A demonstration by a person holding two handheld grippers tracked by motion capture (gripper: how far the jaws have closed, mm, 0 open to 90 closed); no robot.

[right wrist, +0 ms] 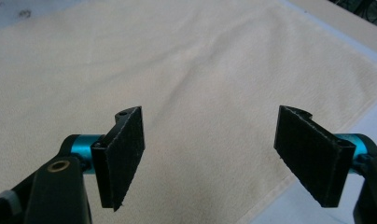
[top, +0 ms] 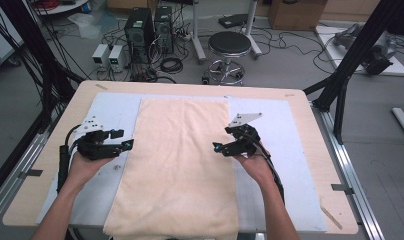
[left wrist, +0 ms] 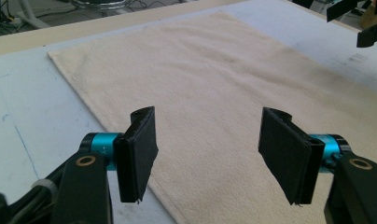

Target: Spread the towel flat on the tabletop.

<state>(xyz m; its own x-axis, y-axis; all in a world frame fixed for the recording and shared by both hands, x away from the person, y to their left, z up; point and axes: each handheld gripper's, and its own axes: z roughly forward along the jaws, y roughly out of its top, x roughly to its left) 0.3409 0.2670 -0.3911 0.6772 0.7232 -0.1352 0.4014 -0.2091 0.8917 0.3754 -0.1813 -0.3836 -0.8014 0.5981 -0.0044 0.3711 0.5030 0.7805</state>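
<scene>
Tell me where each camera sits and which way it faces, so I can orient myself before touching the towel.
High view: fixed above the person's side, looking forward and down on the table; forearms, left gripper and right gripper flank the cream towel.
Left gripper view: rides the left gripper, looking across the towel's edge; open jaws, right gripper far off.
Right gripper view: rides the right gripper, looking down over the towel; open jaws.
Shared: all views show the towel lying flat, untouched.
</scene>
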